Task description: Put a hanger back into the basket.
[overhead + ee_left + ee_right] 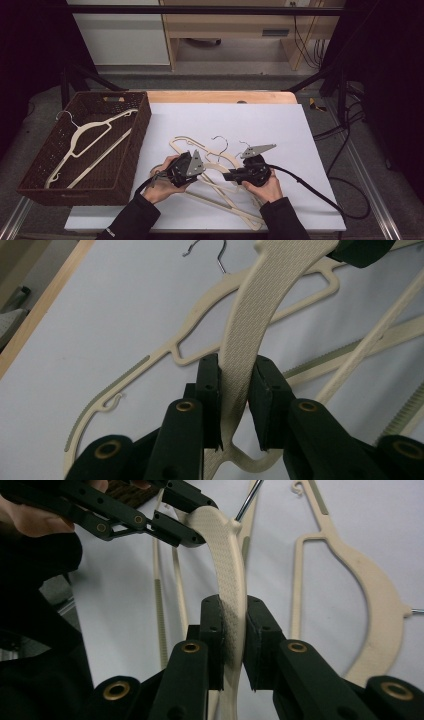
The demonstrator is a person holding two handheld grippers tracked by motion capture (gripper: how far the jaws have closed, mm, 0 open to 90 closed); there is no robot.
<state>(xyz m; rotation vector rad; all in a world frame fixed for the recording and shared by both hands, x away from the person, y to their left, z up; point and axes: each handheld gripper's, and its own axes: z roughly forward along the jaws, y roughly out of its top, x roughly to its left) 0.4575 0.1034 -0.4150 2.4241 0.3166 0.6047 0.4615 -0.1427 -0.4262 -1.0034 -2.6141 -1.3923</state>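
White table [280,125], wicker basket [137,131] holding one hanger [82,137], both grippers' fingers clamping cream hanger [250,335]

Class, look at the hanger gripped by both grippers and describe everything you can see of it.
The held hanger is cream, plastic-looking, with a broad curved shoulder band covered in fine dotted texture and a metal hook at its neck. The left gripper and the right gripper each clamp that band between black jaws, at separate spots. In the high view it sits between the person's hands, above the white sheet, over other cream hangers lying there. Whether it touches them cannot be told.
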